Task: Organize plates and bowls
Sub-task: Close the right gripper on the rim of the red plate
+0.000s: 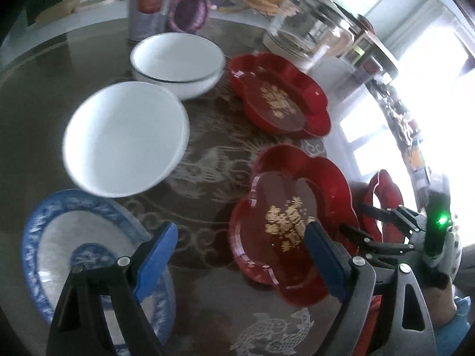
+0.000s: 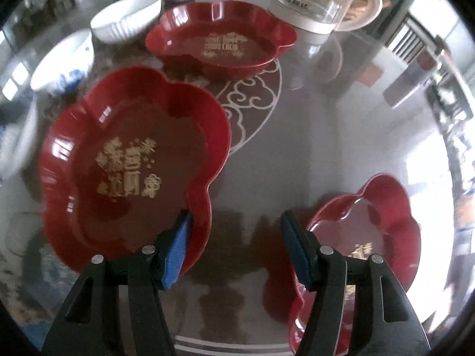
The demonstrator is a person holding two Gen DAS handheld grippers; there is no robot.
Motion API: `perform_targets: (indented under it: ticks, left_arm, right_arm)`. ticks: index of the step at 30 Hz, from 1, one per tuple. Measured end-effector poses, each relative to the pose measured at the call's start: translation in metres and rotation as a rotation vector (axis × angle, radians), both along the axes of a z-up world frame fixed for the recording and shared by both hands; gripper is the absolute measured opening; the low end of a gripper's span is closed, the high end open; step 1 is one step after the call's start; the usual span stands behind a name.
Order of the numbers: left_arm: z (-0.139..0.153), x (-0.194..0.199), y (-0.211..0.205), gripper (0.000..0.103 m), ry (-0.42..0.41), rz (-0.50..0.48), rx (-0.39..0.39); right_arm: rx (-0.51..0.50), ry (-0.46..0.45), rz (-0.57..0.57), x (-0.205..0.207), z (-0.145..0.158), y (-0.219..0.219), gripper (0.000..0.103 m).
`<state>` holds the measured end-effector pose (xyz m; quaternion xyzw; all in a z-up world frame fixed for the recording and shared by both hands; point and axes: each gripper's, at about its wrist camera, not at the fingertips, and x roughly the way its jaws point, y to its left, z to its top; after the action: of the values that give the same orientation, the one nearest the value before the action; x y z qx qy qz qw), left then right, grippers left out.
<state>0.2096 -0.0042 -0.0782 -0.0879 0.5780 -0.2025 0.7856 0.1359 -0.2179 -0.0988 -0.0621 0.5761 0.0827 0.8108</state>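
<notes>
Right gripper (image 2: 234, 246) agape, beside seemingly level red dish (image 2: 133, 163)

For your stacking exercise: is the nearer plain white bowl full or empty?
Empty. The white bowl shows a bare white inside with nothing in it.

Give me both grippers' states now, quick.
Left gripper: open, holding nothing.
Right gripper: open, holding nothing.

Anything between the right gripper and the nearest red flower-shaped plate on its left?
Nothing visible. The right gripper hangs open over bare glass tabletop, its left finger at the rim of the red flower-shaped plate; whether it touches is unclear.
</notes>
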Motion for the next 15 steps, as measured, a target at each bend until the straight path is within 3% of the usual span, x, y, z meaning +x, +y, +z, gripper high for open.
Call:
perform_targets:
  ticks: [2,9,10,11,12,13,15]
  left_arm:
    - [-0.005,0.004,-0.009,0.087,0.012,-0.011,0.002]
    - [-0.022,0.010,-0.028,0.084,0.048,-0.010,0.025]
    - [-0.023,0.009,-0.030,0.081,0.048,-0.013,0.028]
    - [-0.025,0.008,-0.033,0.066,0.052,-0.021,0.027]
    - [-0.029,0.007,-0.037,0.052,0.062,-0.031,0.044]
    - [-0.033,0.007,-0.040,0.047,0.066,-0.038,0.073]
    - [-0.034,0.005,-0.044,0.036,0.048,-0.038,0.120]
  right_arm:
    - [0.111,0.023,-0.023,0.002,0.002,-0.007,0.064]
    - [0.230,0.073,-0.057,0.009,-0.008,-0.014,0.064]
    - [0.233,0.077,-0.057,0.009,-0.009,-0.013,0.063]
    - [0.238,0.079,-0.056,0.007,-0.010,-0.011,0.059]
    - [0.237,0.077,-0.053,0.007,-0.010,-0.010,0.047]
    - [0.230,0.074,-0.047,0.002,-0.010,-0.006,0.032]
    - [0.216,0.070,-0.062,-0.001,-0.009,-0.006,0.028]
